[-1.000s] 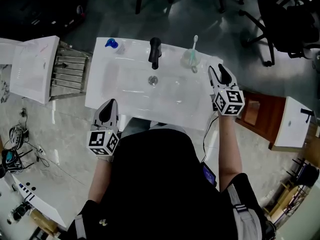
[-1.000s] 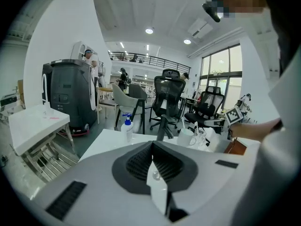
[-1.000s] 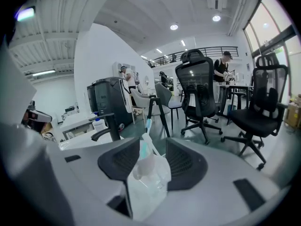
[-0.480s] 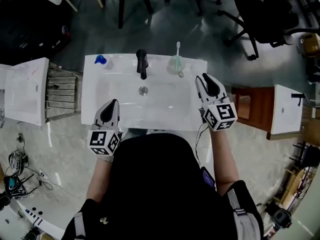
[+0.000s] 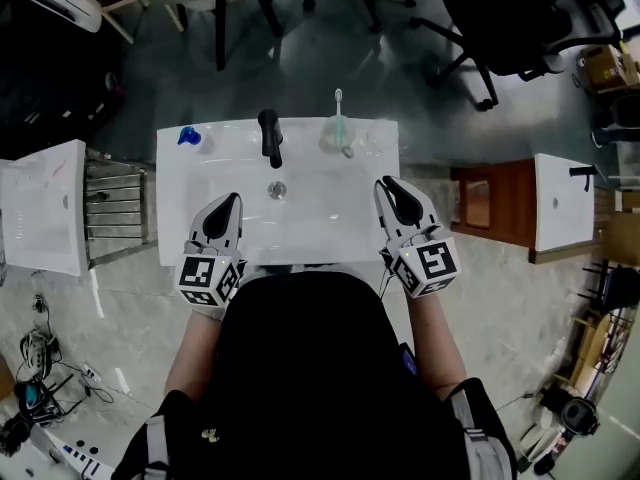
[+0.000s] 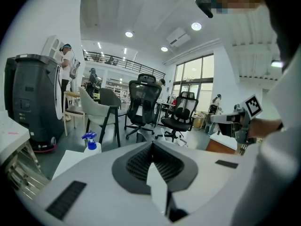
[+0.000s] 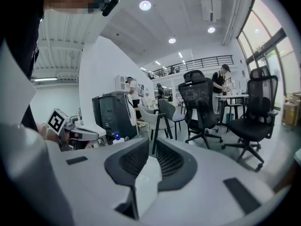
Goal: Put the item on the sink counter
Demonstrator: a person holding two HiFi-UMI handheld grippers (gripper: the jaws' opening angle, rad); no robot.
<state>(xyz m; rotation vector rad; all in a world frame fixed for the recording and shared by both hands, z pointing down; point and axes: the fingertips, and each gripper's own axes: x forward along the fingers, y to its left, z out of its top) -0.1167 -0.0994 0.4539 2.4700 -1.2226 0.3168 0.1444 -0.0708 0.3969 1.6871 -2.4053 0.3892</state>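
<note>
The white sink counter point(image 5: 190, 218) lies in front of me in the head view, with a black faucet point(image 5: 268, 136) at its back. A clear cup holding a toothbrush point(image 5: 338, 128) stands right of the faucet. A blue pump bottle point(image 5: 190, 136) point(image 6: 89, 142) point(image 7: 115, 137) sits at the back left corner. My left gripper point(image 5: 228, 204) point(image 6: 153, 144) is shut and empty over the basin's front left. My right gripper point(image 5: 391, 188) point(image 7: 153, 141) hovers over the front right edge, well short of the cup. Its jaws are closing, a narrow gap remains, and nothing is between them.
A metal rack point(image 5: 115, 208) and a white unit point(image 5: 40, 203) stand left of the sink. A wooden cabinet point(image 5: 490, 203) and another white basin point(image 5: 565, 203) stand at the right. Office chairs point(image 5: 500, 28) fill the floor behind, and people stand far off.
My right gripper has drawn back from beside the cup toward the counter's front edge, and its jaws have narrowed from wide open. The left gripper has stayed shut at the front left.
</note>
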